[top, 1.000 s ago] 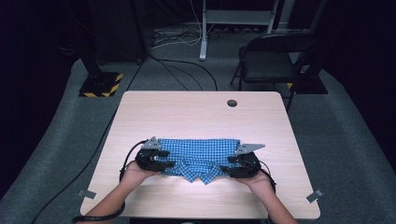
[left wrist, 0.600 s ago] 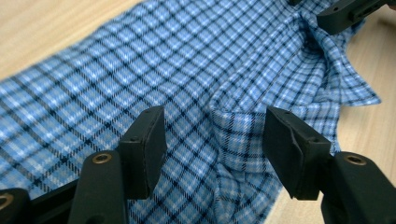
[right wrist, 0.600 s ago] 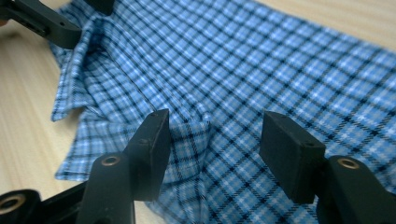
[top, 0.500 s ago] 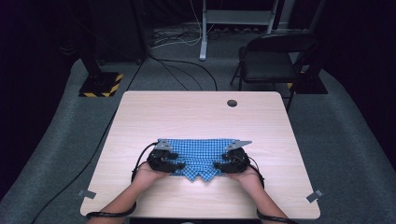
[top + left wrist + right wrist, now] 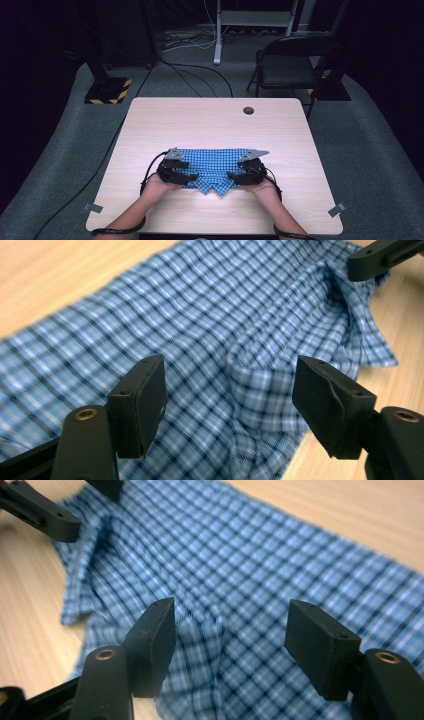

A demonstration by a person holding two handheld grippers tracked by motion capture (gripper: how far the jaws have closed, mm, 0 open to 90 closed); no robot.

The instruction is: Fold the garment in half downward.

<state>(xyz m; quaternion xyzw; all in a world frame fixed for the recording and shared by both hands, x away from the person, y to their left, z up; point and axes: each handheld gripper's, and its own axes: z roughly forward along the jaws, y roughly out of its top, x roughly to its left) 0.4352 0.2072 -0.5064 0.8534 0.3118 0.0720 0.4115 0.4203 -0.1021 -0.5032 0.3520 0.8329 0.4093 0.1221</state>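
High view, item: blue checked shirt (image 5: 212, 167) folded on table (image 5: 210, 125) — left gripper (image 5: 184, 175) and right gripper (image 5: 234, 176) just opening, jaws apart, fold released — next, regrip an edge.

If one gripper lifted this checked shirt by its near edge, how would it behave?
The checked shirt would likely droop and unfold: it lies in soft folds and puckers. It looks thin, so probably light. Pushed across the wooden table, it would probably bunch rather than slide whole.
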